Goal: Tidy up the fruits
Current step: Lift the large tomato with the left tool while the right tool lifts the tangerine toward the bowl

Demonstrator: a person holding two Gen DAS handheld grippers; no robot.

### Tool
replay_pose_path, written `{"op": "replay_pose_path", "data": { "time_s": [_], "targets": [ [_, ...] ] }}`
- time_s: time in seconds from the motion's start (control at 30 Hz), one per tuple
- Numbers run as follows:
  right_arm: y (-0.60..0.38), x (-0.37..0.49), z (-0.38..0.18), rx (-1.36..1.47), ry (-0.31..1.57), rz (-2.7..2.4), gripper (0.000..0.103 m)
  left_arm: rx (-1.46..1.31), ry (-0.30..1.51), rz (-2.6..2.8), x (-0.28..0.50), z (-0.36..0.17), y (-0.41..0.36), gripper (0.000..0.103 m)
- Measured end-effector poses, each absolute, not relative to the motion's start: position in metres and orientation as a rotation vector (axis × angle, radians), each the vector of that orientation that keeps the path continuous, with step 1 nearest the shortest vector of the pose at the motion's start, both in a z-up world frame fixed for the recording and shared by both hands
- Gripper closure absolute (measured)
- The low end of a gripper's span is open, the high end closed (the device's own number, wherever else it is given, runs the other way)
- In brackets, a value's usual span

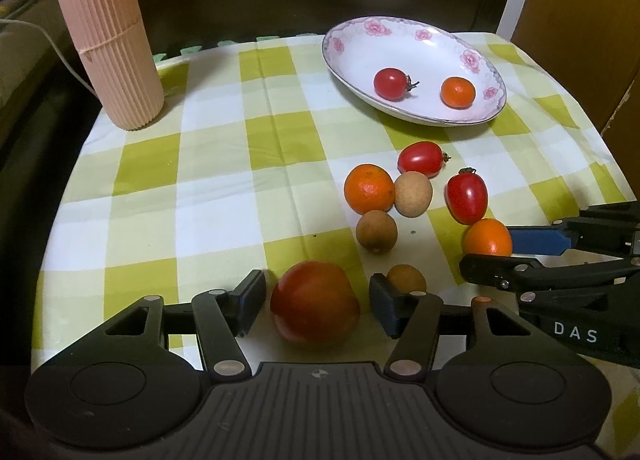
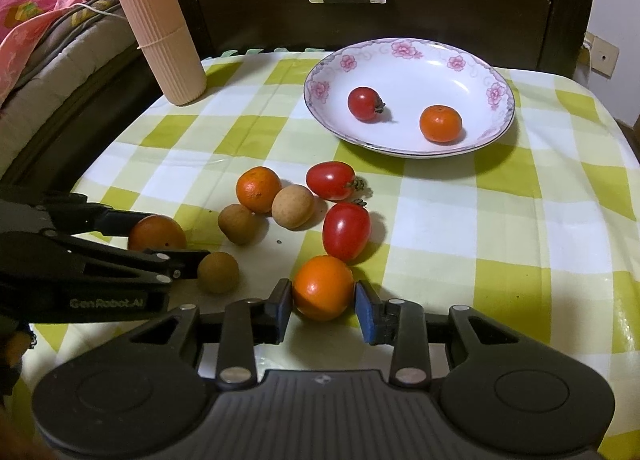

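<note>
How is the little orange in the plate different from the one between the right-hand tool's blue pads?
The orange in the plate lies free inside the flowered plate; the orange at the right gripper sits on the checked cloth. The first has nothing near it; the second sits between the gripper's blue pads, by a red tomato. Both are small, round and orange.

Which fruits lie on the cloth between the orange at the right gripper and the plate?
In the right wrist view, two red tomatoes lie between the orange and the plate; beyond them the cloth is bare.
</note>
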State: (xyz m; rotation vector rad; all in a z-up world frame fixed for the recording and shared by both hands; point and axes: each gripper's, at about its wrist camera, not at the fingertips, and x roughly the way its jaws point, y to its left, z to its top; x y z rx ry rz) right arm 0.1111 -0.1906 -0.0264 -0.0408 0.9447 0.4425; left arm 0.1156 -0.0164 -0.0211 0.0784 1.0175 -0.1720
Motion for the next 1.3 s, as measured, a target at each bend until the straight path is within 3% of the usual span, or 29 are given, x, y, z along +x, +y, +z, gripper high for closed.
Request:
{"op": "replay_pose_path", "data": {
  "time_s": [0.1, 0.2, 1.3],
  "targets": [
    [-0.190, 0.111, -0.026, -0.043, 0.944, 0.442, 0.070, 0.089, 1.017, -0.173, 0.115, -0.021, -0.017, 0.040],
    [-0.189, 0.110, -0.026, -0.051, 0.942, 0.443, 0.070, 0.101, 1.014, -0.167, 0.114, -0.020, -0.018, 0.051],
    [-0.198, 0.104, -0.008, 0.000, 0.911, 0.424, 0.072, -0.005, 0.973, -0.200, 0.114, 0.007, -0.015, 0.051]
  ]
}}
